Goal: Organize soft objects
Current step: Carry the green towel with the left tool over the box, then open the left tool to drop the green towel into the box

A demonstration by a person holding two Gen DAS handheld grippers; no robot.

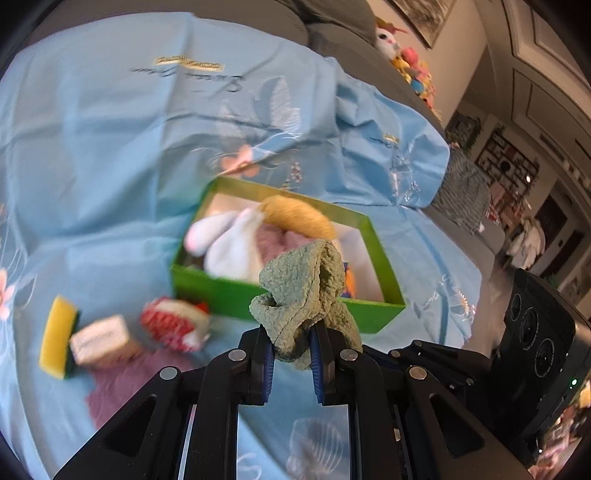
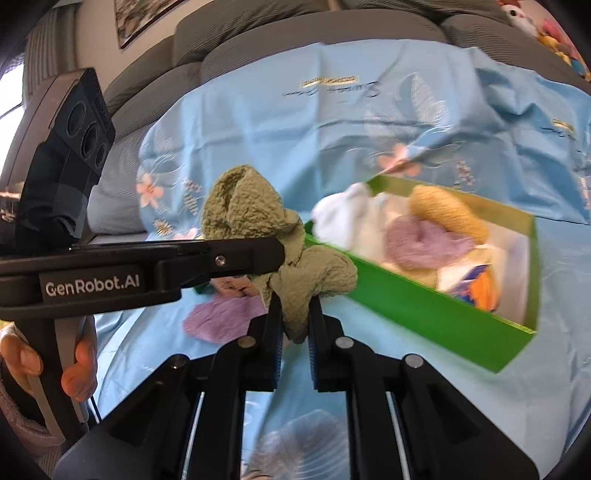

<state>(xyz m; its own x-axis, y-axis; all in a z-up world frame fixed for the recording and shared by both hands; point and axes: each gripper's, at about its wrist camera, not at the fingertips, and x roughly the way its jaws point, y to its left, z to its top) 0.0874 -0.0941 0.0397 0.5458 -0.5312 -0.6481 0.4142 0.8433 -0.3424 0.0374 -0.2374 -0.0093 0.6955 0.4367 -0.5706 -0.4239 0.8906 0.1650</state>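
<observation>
A crumpled green towel [image 1: 303, 280] hangs lifted above the blue sheet, gripped from both sides. My left gripper [image 1: 291, 343] is shut on its lower fold. My right gripper [image 2: 295, 319] is shut on another fold of the same towel [image 2: 243, 206]. In the right wrist view the left gripper [image 2: 275, 254] comes in from the left and bites the towel's middle. Just behind the towel lies a green box [image 1: 221, 295], also in the right wrist view [image 2: 424, 314]. It holds a white plush [image 1: 229, 243], a tan yarn ball [image 1: 295, 218], a purple cloth and something orange.
Left of the box on the blue sheet [image 1: 110, 147] lie a yellow sponge [image 1: 59, 332], a small pale packet [image 1: 103, 341], a red-and-white item [image 1: 173, 325] and a purple cloth [image 1: 122, 387]. Grey sofa cushions [image 2: 295, 26] rise behind. A hand [image 2: 74, 365] holds the left gripper's handle.
</observation>
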